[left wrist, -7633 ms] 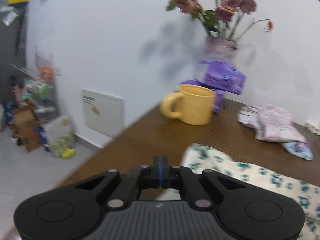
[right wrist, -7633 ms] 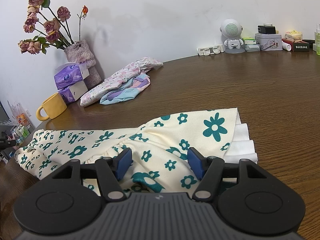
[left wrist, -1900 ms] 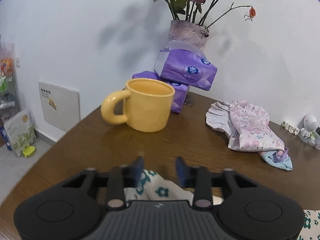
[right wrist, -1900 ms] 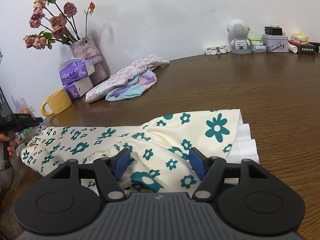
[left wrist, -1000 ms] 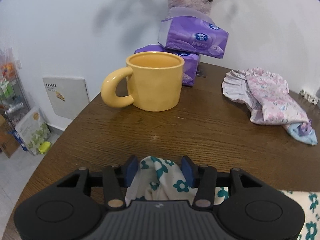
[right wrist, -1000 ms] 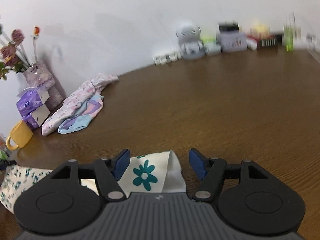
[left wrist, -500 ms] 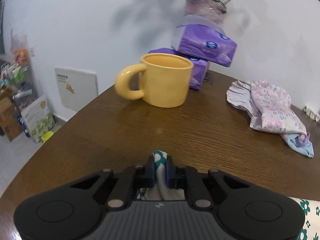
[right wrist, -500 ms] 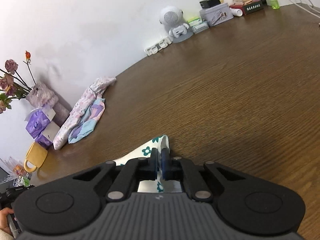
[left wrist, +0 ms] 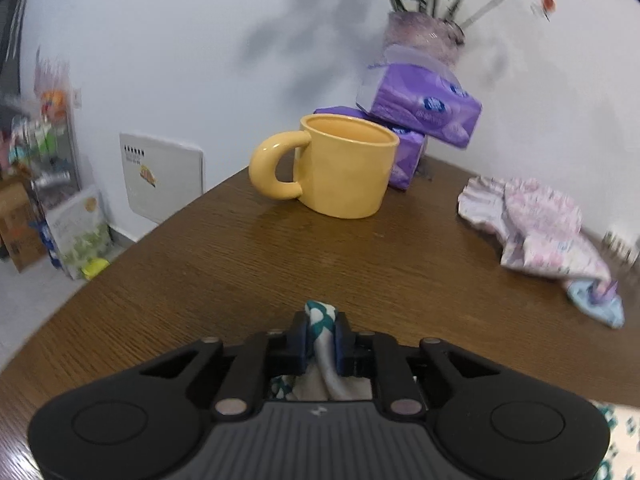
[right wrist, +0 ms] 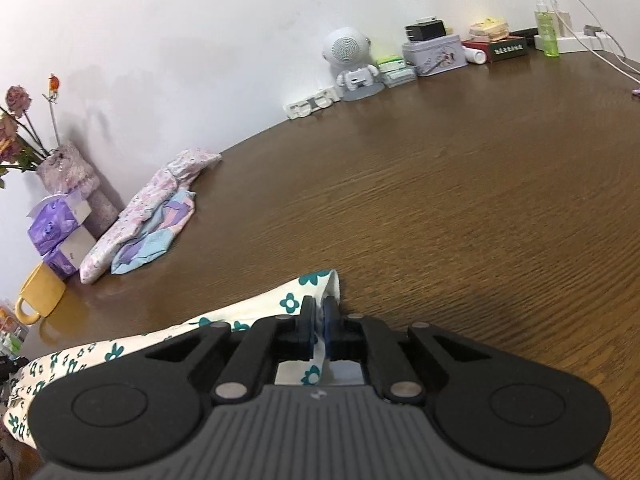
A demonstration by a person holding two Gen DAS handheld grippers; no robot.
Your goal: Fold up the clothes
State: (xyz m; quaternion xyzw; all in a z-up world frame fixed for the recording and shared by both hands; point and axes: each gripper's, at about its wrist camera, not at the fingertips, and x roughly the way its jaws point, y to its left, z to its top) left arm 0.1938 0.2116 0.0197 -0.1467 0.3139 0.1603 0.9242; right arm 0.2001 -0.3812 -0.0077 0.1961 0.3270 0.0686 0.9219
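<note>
A cream garment with teal flowers (right wrist: 256, 312) is held at both ends above the brown table (right wrist: 440, 208). My right gripper (right wrist: 319, 314) is shut on one corner of it; the cloth stretches away to the left and down. My left gripper (left wrist: 320, 326) is shut on the other end, with a fold of flowered cloth (left wrist: 319, 314) poking out between the fingers. More of the garment shows at the lower right edge of the left wrist view (left wrist: 616, 432).
A yellow mug (left wrist: 340, 164), purple tissue packs (left wrist: 424, 108) and a vase of dried roses (left wrist: 424, 36) stand at the table's left end. A pink and blue pile of clothes (right wrist: 152, 216) lies near the wall. A white robot speaker (right wrist: 352, 64), tins and bottles line the back.
Both grippers closed on the garment's ends within the last second and have lifted slightly; the left view has shifted so the mug sits further right and higher.
</note>
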